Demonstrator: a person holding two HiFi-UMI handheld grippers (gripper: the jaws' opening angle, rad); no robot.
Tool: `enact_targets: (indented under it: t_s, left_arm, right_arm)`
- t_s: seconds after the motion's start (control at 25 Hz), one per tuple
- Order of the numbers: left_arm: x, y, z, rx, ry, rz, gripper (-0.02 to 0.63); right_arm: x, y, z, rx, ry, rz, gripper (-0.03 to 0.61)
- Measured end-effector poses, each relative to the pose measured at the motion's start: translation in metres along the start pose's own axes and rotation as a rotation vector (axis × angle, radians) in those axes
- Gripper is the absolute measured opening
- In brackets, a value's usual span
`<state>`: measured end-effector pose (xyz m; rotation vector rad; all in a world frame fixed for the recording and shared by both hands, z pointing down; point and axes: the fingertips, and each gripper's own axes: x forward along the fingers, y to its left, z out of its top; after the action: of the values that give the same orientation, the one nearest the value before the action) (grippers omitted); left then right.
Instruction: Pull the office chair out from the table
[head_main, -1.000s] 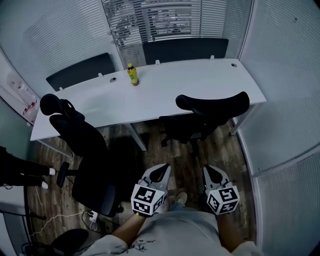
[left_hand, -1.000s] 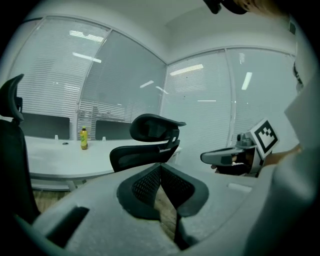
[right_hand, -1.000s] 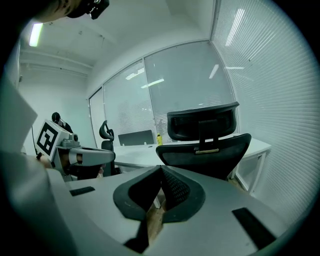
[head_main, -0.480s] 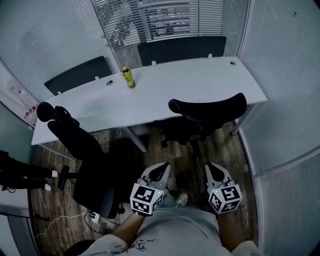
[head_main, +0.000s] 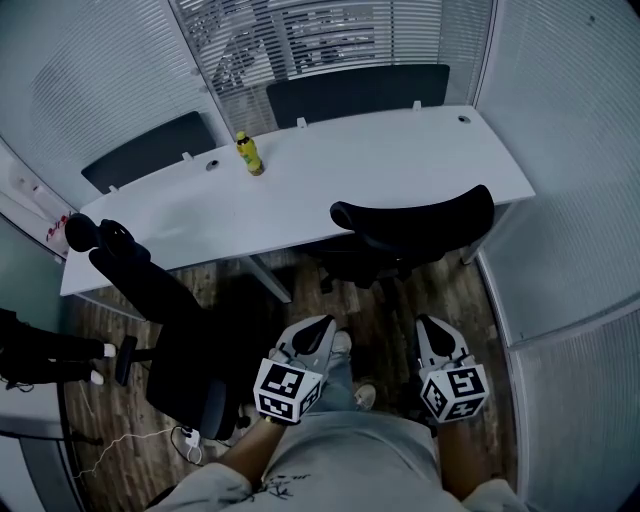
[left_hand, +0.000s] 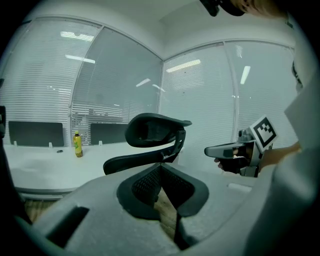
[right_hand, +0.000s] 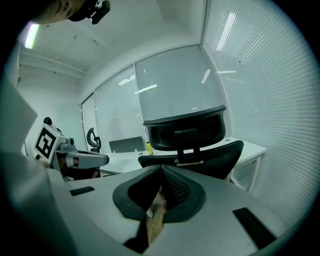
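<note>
Lower centre of the head view: the left gripper (head_main: 322, 323) and the right gripper (head_main: 428, 322) are hanging side by side in front of the person's body, both pointing up the frame. In each gripper view the jaws are meeting along a closed seam, with only floor showing through the gap below it. Both are fully closed and holding nothing.

A strip of wood-pattern floor (head_main: 460, 290) is lying between the fingertips and the target, so nothing is touching.

The office chair (head_main: 415, 215) is standing in the centre right of the head view, its curved backrest turned towards the person and its seat tucked against the near edge of the white table (head_main: 400, 155). It is sitting up-frame of both grippers, more directly in line with the right one. In the right gripper view it is filling the centre, just above the jaws.

Assessment: the chair is probably fairly heavy. Its base is lost in shadow, so castors cannot be confirmed. The mesh back will likely give under pressure, while the rim and headrest stem should be stiff. The top edge of the backrest is looking like the soundest hold. The jaws will need opening first.

Beyond, a yellow bottle (head_main: 246, 154) is standing on the table's far side, upper left. A second black chair (head_main: 150, 290) is standing at the left, clear of the table.
</note>
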<state>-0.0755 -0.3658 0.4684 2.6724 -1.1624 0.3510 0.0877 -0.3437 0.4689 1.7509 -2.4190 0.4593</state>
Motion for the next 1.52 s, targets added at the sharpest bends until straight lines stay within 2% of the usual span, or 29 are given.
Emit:
enact_targets:
  t_s: [0.36, 0.64, 0.88, 1.08, 1.32, 1.52]
  left_arm:
    - [0.046, 0.041, 0.030, 0.031, -0.033, 0.001, 0.014]
    - [0.087, 0.066, 0.047, 0.042, -0.015, -0.037, 0.094]
    - [0.115, 0.082, 0.060, 0.074, 0.010, -0.064, 0.192]
    - [0.137, 0.094, 0.069, 0.095, 0.024, -0.083, 0.242]
    - [0.160, 0.110, 0.075, 0.098, 0.022, -0.087, 0.252]
    - [0.172, 0.108, 0.079, 0.106, 0.033, -0.137, 0.252]
  right_arm:
    - [0.035, -0.030, 0.022, 0.003, -0.024, -0.062, 0.013]
    - [0.060, -0.057, 0.034, 0.015, -0.036, -0.137, 0.175]
    - [0.079, -0.063, 0.046, -0.005, -0.050, -0.146, 0.264]
    - [0.094, -0.064, 0.049, -0.015, -0.047, -0.150, 0.271]
    - [0.108, -0.070, 0.047, -0.019, -0.045, -0.167, 0.272]
    - [0.115, -0.072, 0.049, -0.037, -0.037, -0.172, 0.272]
